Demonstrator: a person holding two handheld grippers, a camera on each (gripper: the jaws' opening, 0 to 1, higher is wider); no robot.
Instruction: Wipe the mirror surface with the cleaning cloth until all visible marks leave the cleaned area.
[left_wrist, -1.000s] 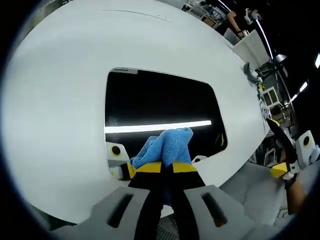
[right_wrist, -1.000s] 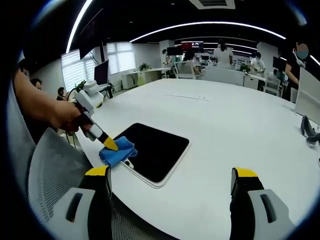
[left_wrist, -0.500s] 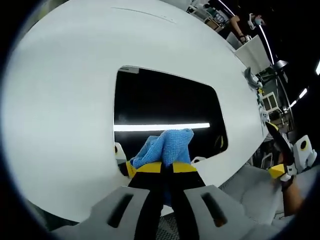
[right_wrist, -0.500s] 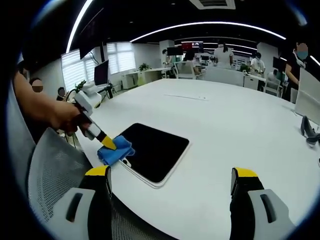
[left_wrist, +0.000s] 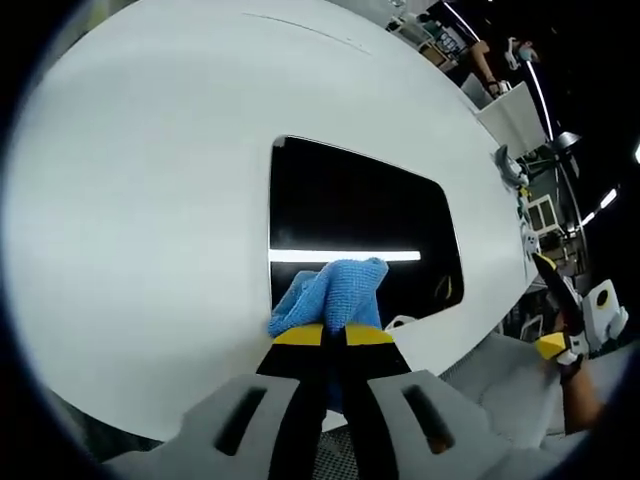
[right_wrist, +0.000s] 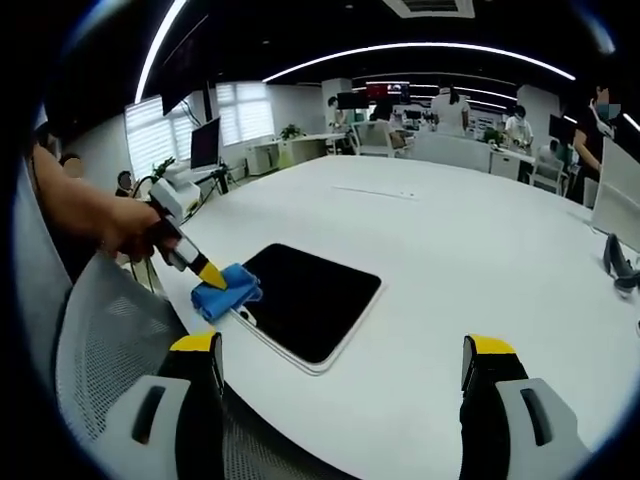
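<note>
A flat rectangular mirror (left_wrist: 360, 225) (right_wrist: 312, 298) with a white rim lies on the big white table (left_wrist: 130, 200) (right_wrist: 450, 260) and reflects a bright ceiling light strip. My left gripper (left_wrist: 334, 335) is shut on a blue cleaning cloth (left_wrist: 335, 293), which presses on the mirror's near corner. In the right gripper view the left gripper (right_wrist: 210, 275) comes in from the left with the blue cloth (right_wrist: 226, 290) at the mirror's left corner, held by a person's hand. My right gripper (right_wrist: 340, 350) is open with nothing between its jaws, above the table's near edge in front of the mirror.
A grey mesh chair (right_wrist: 110, 350) stands at the table's near edge, left of the mirror. A dark object (right_wrist: 615, 262) lies at the table's far right. Desks, monitors and several people stand in the background.
My left gripper has carried the cloth sideways along the mirror's near edge to its corner. The right gripper has stayed where it was.
</note>
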